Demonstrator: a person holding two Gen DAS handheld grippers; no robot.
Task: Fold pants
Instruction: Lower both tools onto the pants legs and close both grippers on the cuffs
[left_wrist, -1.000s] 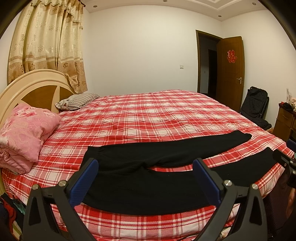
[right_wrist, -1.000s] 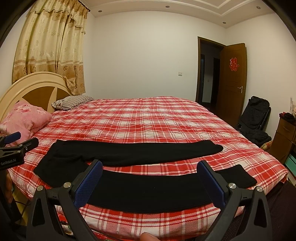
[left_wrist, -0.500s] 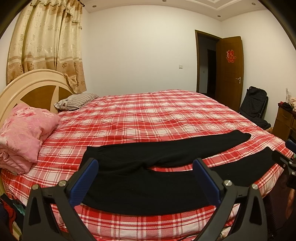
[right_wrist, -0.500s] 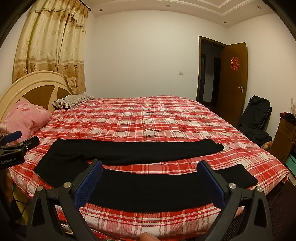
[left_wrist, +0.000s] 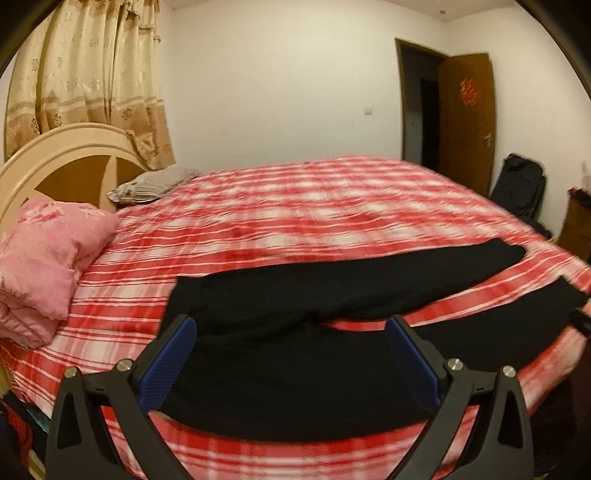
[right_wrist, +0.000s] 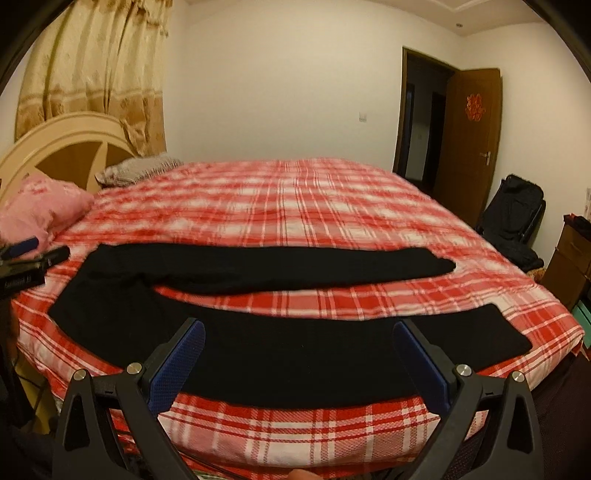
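Pants lie flat and unfolded on the bed, along its near edge, waist toward the headboard, legs spread apart with a strip of plaid between them. Near leg runs right along the mattress edge; its cuff sits just short of the corner. Far leg's cuff is clear in the right wrist view. In the left wrist view the pants are motion-blurred and the near cuff is cut off at the right rim, so you can't read it there.

Your left tongs are spread wide, holding nothing, above the waist and crotch area. Your right tongs are also wide and empty, over the near leg. Contact with the cloth can't be judged from either view.

Left tongs also show at the left rim of the right wrist view, partly cut off.

Open bed beyond the far leg; pink quilt and striped pillow sit well apart, by the headboard.
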